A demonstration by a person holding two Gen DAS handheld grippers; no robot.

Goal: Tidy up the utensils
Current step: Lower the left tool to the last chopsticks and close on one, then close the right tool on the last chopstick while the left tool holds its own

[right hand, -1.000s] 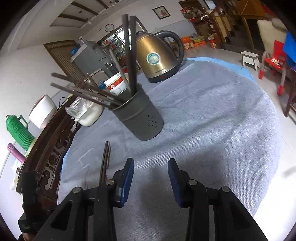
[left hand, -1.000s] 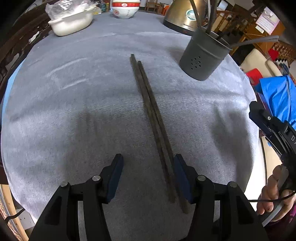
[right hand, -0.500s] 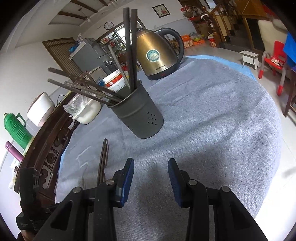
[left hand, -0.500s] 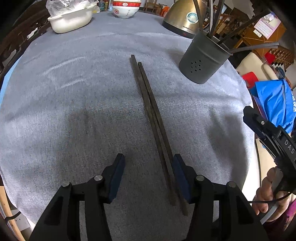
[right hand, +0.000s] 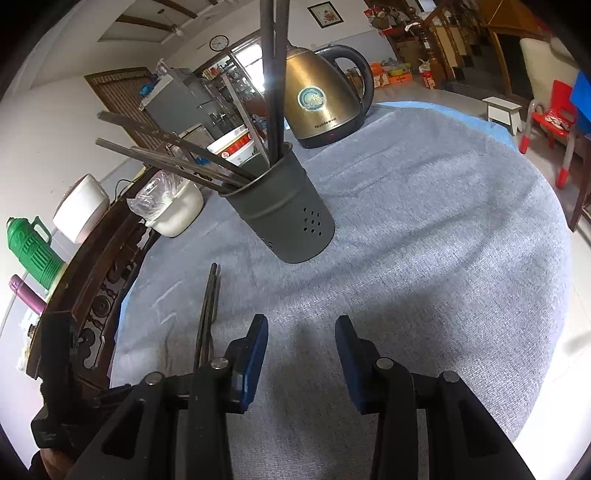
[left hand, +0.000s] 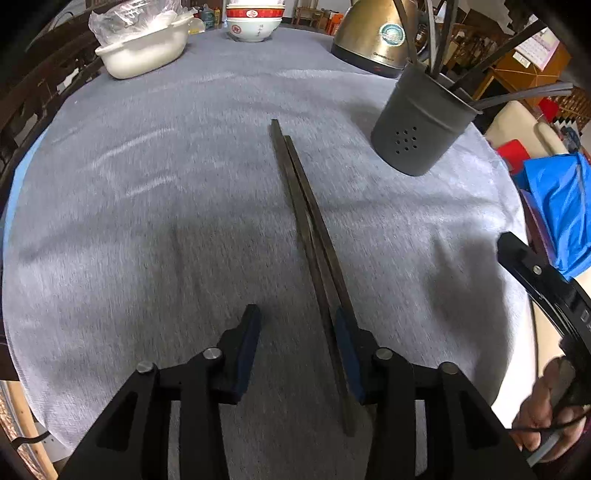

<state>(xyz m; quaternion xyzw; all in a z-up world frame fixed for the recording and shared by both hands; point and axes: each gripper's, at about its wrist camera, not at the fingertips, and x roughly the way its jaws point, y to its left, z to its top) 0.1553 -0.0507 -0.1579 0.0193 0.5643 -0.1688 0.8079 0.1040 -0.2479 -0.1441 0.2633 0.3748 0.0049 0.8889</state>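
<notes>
The left gripper (left hand: 295,332) has narrowed and is closing on the chopsticks (left hand: 310,229) lying on the table (left hand: 147,221), which touch only its right pad, so lifting toward the holder (left hand: 417,129) looks near, while the right gripper (right hand: 301,339) hangs spread, empty.

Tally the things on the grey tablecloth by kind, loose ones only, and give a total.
Chopsticks lying loose: 2
Utensil holder: 1
Kettle: 1
White tub with plastic bag: 1
Stack of red-and-white bowls: 1
Total: 6
</notes>
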